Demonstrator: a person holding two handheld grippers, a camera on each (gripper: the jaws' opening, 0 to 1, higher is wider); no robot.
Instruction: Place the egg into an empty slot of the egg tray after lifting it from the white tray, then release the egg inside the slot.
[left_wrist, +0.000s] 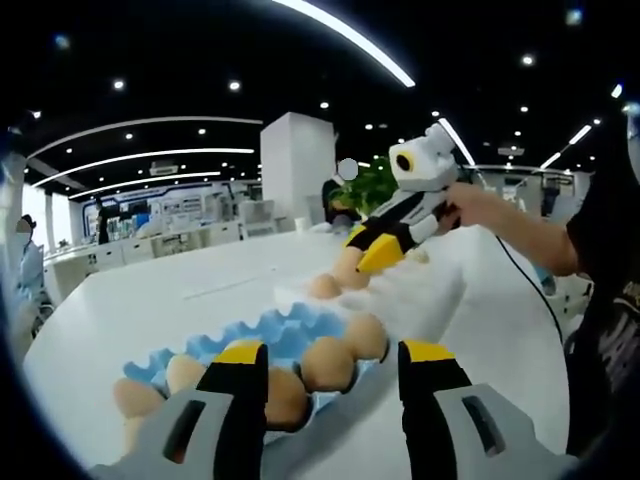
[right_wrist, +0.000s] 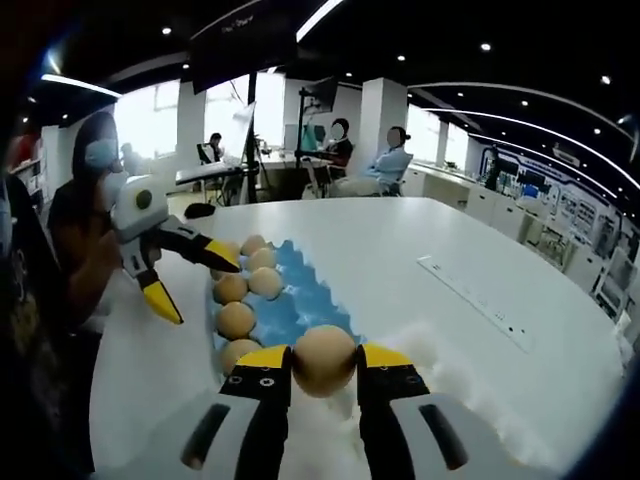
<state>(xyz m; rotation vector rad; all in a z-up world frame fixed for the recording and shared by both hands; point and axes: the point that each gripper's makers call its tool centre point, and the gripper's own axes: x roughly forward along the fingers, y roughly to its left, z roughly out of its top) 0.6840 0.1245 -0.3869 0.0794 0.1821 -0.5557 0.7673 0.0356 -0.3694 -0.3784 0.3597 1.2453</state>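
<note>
My right gripper (right_wrist: 324, 368) is closed on a smooth, tan, oval egg (right_wrist: 324, 358), pinched between the 2 yellow-tipped jaws at its middle, so the pick looks done or nearly so. In the right gripper view the egg sits over the near end of the white moulded tray (right_wrist: 470, 395), and I cannot tell whether it has cleared the tray's pockets or is touching them. What I judge is left: carry the egg to the light-blue moulded egg tray (right_wrist: 300, 300), lower it into an empty slot, then open the jaws there. My left gripper (left_wrist: 332, 372) is open with nothing between its jaws, held above the near edge of the blue tray; in the right gripper view it hangs at the left, jaws spread, just beside the far eggs. The blue tray lies just beyond and to the left of the white tray, the 2 touching or nearly so. Its left column holds brown eggs (right_wrist: 236, 319), about 5 or 6 that I can see, while the slots to their right show bare blue, so the open room is on the right side of that tray, close to my egg. The round white table (right_wrist: 400, 235) is broad, and bare on the far and right sides apart from a thin flat strip (right_wrist: 470, 290), with its edge well away from both trays. The tight spots, in my judgement, are the seated eggs beside any slot I choose and my own left gripper hanging over that tray.
</note>
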